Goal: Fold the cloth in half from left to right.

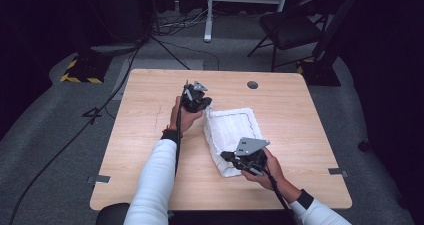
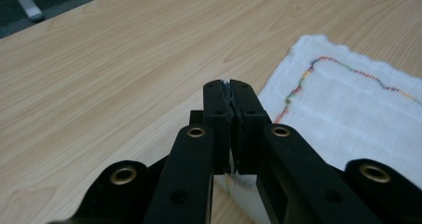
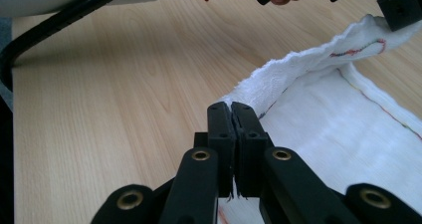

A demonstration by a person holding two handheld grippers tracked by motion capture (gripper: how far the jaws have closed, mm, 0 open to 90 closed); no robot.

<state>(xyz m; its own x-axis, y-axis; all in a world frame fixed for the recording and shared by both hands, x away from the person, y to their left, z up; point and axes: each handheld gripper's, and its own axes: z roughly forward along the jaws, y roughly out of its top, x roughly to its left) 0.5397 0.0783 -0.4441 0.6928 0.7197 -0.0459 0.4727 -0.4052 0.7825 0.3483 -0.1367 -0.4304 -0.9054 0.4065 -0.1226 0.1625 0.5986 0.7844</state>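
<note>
At the lower middle of the high view, the right gripper [image 1: 234,157] is clamped on the near left corner of the white towel [image 1: 237,127]; its jaws are pressed together with cloth pinched between them [image 3: 232,109]. Higher, near the frame's middle, the left gripper [image 1: 202,104] is likewise closed on the far left corner, a sliver of cloth seen between its jaws; the left edge is lifted off the wooden table [image 1: 150,115]. A fold is judged begun, not completed; the lifted edge is yet to be carried across and laid down.

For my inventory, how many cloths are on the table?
1. The white cloth lies right of the table centre, its left edge pinched by the left gripper and right gripper.
</note>
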